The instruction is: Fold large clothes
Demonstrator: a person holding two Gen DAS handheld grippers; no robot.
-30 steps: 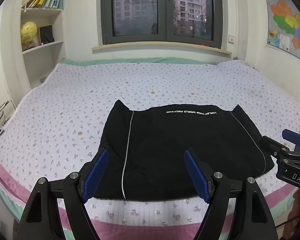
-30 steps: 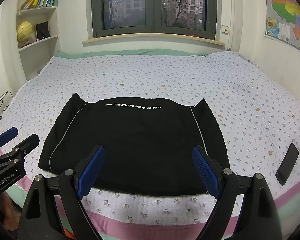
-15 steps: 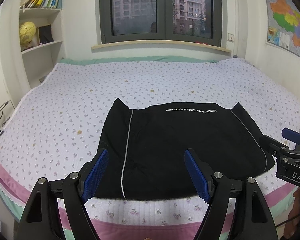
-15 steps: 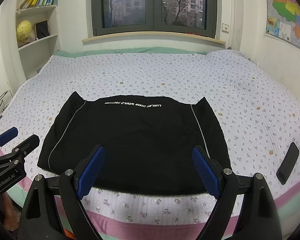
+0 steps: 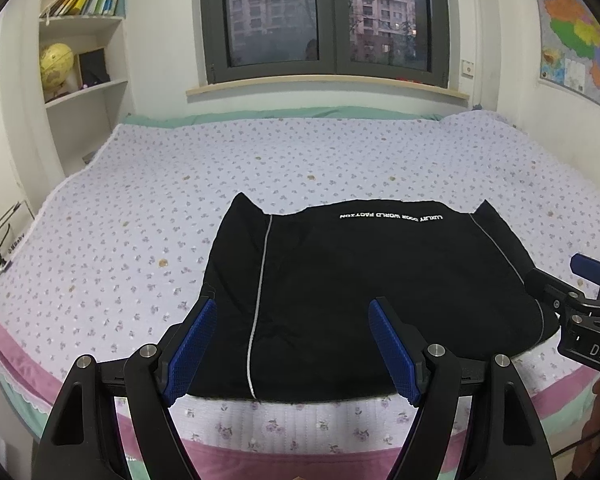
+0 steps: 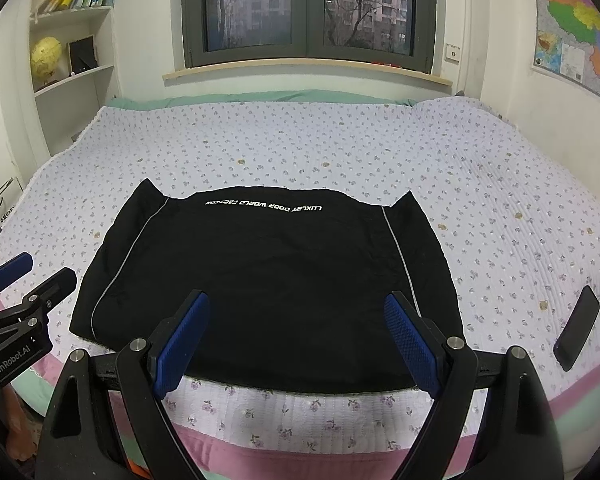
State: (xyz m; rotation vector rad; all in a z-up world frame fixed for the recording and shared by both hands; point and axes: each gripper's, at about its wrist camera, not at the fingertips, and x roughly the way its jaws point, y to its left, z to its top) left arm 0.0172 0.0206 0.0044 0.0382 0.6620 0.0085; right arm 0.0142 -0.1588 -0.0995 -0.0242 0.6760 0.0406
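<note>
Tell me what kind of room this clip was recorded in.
A bedroom, most likely at home: a wide bed with a floral quilt, a bookshelf holding books and a globe, and a wall map.

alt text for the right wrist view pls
A black garment lies flat on a floral bed, with the open right tongs held over its near edge. A dark phone lies on the bed to its right.

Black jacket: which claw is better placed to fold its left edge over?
Left, probably. The left claw hangs open over the black jacket's left stripe; the right claw sits further right.
</note>
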